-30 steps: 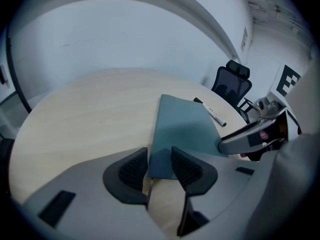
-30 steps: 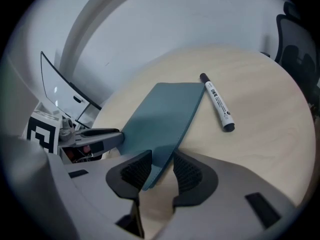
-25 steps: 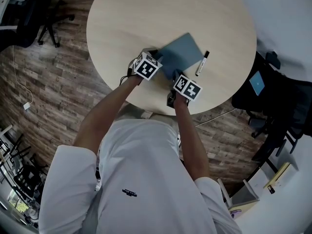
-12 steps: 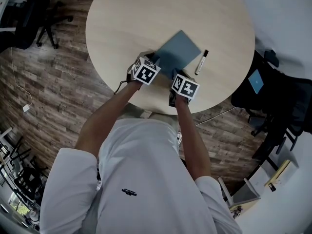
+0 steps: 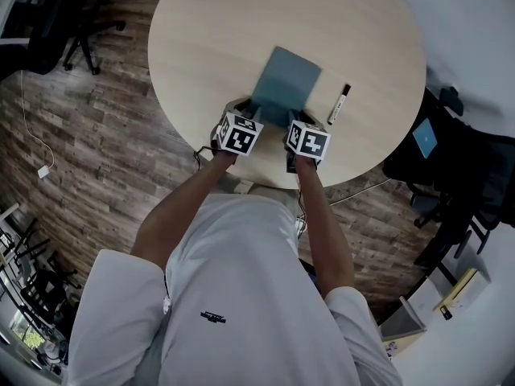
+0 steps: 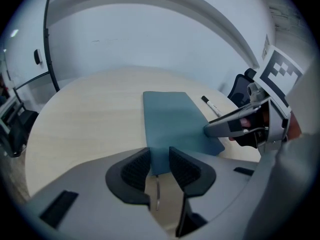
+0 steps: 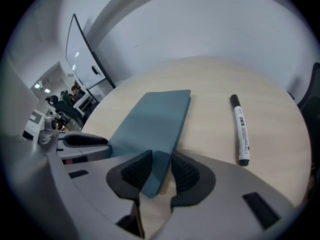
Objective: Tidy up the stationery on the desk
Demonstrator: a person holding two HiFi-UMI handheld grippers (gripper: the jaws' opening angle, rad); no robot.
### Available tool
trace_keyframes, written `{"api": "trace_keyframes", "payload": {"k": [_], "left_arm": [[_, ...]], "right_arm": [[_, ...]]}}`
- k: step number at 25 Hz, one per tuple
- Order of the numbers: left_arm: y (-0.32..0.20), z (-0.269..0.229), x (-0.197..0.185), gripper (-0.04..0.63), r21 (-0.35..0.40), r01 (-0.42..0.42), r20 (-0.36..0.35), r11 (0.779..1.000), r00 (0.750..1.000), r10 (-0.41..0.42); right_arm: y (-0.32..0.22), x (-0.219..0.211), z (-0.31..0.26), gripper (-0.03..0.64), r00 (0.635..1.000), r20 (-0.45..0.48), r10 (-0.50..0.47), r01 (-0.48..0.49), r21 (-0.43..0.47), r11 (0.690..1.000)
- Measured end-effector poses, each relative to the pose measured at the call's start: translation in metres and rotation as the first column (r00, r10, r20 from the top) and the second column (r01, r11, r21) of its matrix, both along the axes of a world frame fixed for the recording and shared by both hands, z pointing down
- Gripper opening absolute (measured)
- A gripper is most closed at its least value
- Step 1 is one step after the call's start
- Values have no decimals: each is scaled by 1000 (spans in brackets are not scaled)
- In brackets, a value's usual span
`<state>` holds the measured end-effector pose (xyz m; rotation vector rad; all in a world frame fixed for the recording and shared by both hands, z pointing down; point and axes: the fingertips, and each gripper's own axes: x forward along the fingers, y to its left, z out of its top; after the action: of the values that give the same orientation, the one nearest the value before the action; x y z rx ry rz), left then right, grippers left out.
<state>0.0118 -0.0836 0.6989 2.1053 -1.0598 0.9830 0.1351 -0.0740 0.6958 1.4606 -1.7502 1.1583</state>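
Gripping a slate-blue notebook (image 5: 287, 80) by its near edge, centre frame on the round table (image 5: 201, 30).
Clamping its left corner between the left gripper (image 6: 159, 165) pads (jaws having just been closing on it), pinching the right corner in the right gripper (image 7: 161, 170), keeping apart from a black-capped marker (image 5: 339, 104) lying just right.

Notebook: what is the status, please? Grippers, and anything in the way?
Left gripper: jaws just closing, gripping the notebook at a near corner. Right gripper: shut on the other near corner. Marker lies beside it, apart; nothing blocks.
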Motion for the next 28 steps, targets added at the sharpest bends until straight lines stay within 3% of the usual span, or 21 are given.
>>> {"api": "trace_keyframes", "payload": {"k": [15, 19, 28], "left_arm": [[15, -2, -1, 130, 0, 27, 10, 1000, 1000, -27], [19, -17, -1, 130, 37, 1, 22, 999, 1000, -2], [29, -66, 9, 129, 49, 33, -121, 998, 992, -27]], "right_arm": [[-6, 2, -2, 137, 1000, 10, -3, 3, 18, 1000], [-2, 3, -8, 137, 1000, 9, 0, 0, 63, 998], [7, 38, -33, 137, 994, -60, 90, -81, 139, 987]]}}
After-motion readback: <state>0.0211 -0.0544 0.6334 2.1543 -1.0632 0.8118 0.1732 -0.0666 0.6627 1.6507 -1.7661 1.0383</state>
